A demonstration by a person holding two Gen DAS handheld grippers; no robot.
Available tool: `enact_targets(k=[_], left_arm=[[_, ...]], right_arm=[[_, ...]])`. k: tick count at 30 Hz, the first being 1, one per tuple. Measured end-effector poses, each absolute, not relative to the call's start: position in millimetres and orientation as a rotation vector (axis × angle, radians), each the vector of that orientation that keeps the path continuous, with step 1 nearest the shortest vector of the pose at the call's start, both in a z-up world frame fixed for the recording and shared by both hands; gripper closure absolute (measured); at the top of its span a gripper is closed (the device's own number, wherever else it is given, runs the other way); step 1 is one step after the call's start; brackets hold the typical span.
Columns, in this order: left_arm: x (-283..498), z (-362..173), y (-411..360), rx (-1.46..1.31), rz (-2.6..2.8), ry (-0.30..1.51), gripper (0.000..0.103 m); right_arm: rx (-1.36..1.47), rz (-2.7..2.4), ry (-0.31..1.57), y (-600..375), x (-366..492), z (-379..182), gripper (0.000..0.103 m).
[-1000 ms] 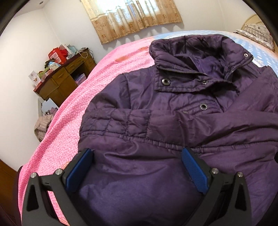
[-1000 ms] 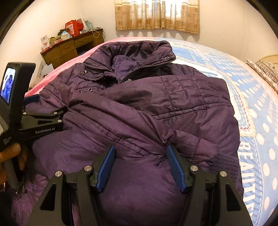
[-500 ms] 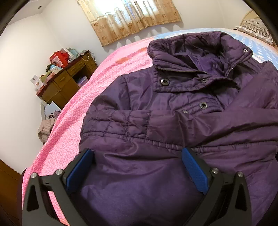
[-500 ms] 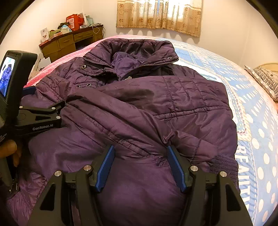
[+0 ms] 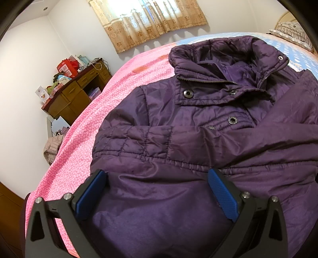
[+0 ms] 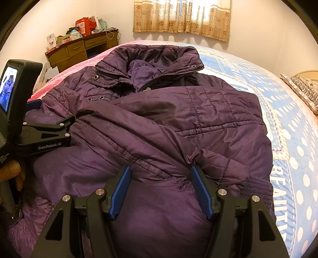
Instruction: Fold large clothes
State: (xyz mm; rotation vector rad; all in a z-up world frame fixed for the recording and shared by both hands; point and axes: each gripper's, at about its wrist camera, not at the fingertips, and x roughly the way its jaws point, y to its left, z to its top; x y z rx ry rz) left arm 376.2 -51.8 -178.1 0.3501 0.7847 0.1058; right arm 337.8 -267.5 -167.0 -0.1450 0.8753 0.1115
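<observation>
Purple quilted jacket [image 6: 159, 127] lies face up on a bed, collar toward the curtained window [image 6: 182, 13], hem toward the cameras. It is dark aubergine, slightly shiny, stitched in square panels at the shoulders and sleeves, with a gathered waist seam. The tall collar [image 5: 228, 57] stands open, its zip undone at the neck, and round metal snaps [image 5: 187, 93] dot the placket. Both sleeves are folded across the chest; the one seen on the right of the right wrist view ends in a ribbed knit cuff [image 6: 256, 186] near the jacket's edge. Under it the bed shows a pink cover [image 5: 83, 142] on one side and a blue one with white dots [image 6: 294, 158] on the other.

The left gripper [image 5: 157, 190] stands wide, its 2 blue pads [image 5: 222, 196] astride the lower front panel; I cannot tell whether they touch the cloth. The right gripper [image 6: 161, 190] is parted about halfway over the fabric near the hem, pinching nothing. A wooden desk [image 5: 73, 97] piled with boxes stands by the wall.
</observation>
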Motion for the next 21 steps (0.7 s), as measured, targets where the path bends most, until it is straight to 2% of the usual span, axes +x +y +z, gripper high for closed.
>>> enact_targets(k=[21], left_arm=[[375.6, -179.2, -53.5, 0.359, 0.112, 0.780, 0.000]], right_arm=[[-0.168, 0.102, 0.873, -265.0, 337.6, -167.7, 0.039]])
